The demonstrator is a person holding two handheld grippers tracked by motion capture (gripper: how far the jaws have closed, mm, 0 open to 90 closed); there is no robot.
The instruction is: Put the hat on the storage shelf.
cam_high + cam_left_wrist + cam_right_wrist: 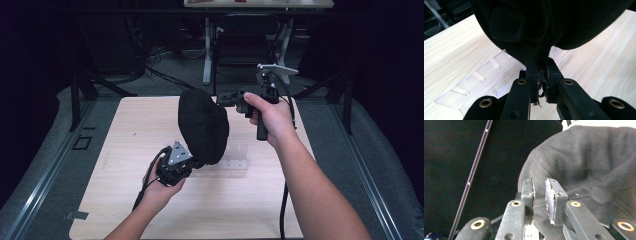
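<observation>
Black cloth cap (203, 126) hung above the surface (125, 125) centre, clenched at its 6 o'clock edge by your left hand-held gripper (192, 162). Your right hand-held gripper (225, 99), at 1 o'clock, stood released. Placing it remained, I judged.

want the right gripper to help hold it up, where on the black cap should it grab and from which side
Grip the top edge of the black cap, coming in from the right gripper's own side, the cap's far right. The left gripper already pinches the bottom edge, so the fabric stands up, and the crown bulges too wide for the jaws. The thin top edge is probably easiest.
</observation>
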